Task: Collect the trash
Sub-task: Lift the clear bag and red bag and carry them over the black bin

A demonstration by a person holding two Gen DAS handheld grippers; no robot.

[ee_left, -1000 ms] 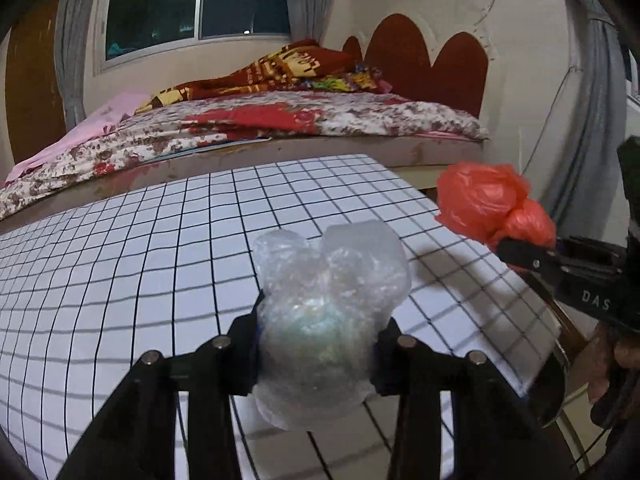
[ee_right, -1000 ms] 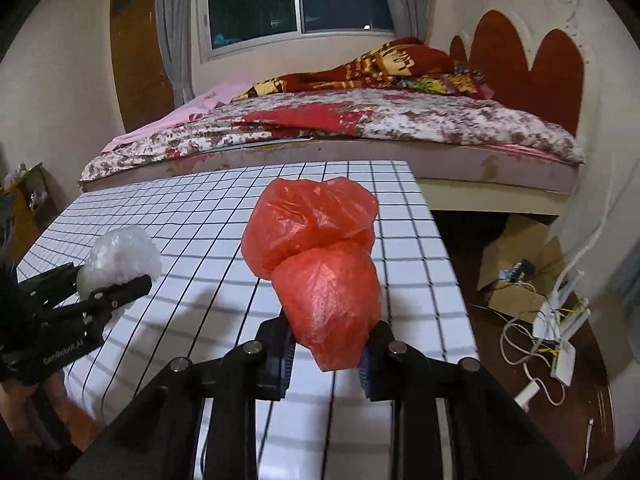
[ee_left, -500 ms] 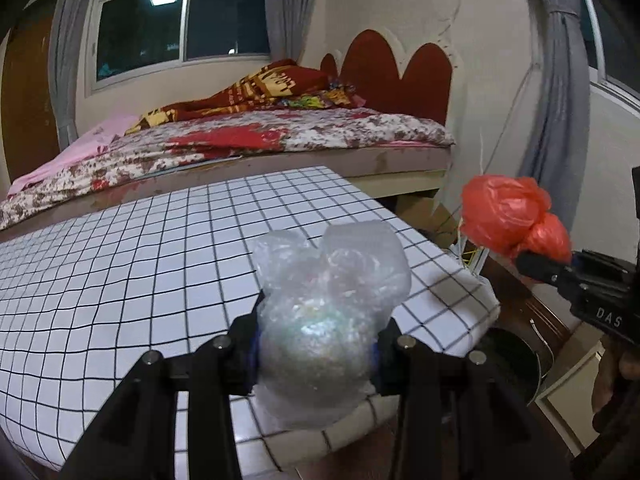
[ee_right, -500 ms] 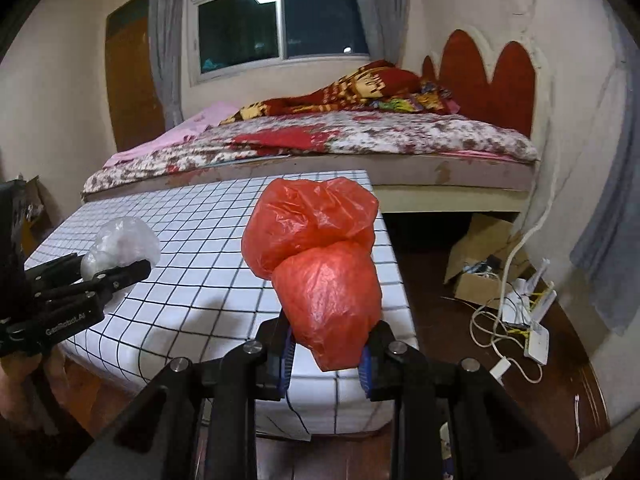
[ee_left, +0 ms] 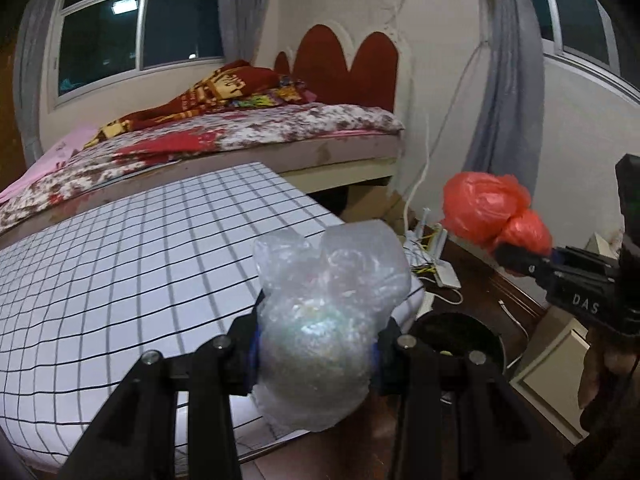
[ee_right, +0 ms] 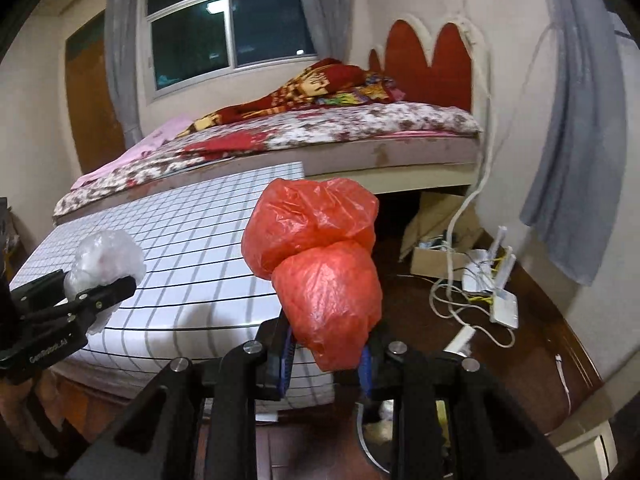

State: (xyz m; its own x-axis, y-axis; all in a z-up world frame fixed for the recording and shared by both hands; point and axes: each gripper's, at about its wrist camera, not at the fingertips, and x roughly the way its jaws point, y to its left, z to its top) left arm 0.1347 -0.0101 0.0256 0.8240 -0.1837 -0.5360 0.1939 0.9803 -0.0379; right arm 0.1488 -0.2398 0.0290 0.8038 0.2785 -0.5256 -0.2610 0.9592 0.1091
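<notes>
A crumpled clear plastic bag (ee_left: 326, 312) is pinched in my left gripper (ee_left: 316, 354), which is shut on it past the right edge of the checked table (ee_left: 120, 280). In the right wrist view the same clear plastic bag (ee_right: 105, 256) and left gripper (ee_right: 96, 300) show at far left. My right gripper (ee_right: 326, 356) is shut on a knotted red plastic bag (ee_right: 320, 264). From the left wrist view, the red bag (ee_left: 494, 214) and right gripper (ee_left: 516, 258) hang at right. A dark round bin (ee_left: 460, 340) sits on the floor below, partly hidden behind the left fingers.
A bed (ee_right: 340, 136) with floral bedding lies behind the table. On the brown floor are a white router with tangled cables (ee_right: 492, 284), a cardboard box (ee_right: 432, 256) and a pale cabinet corner (ee_left: 556, 372). Grey curtains (ee_right: 576, 160) hang at right. A person's hand (ee_left: 600, 376) holds the right gripper.
Both grippers have swung to the right, off the checked table and over the floor, each keeping its bag. The dark bin and the router have come into view.
</notes>
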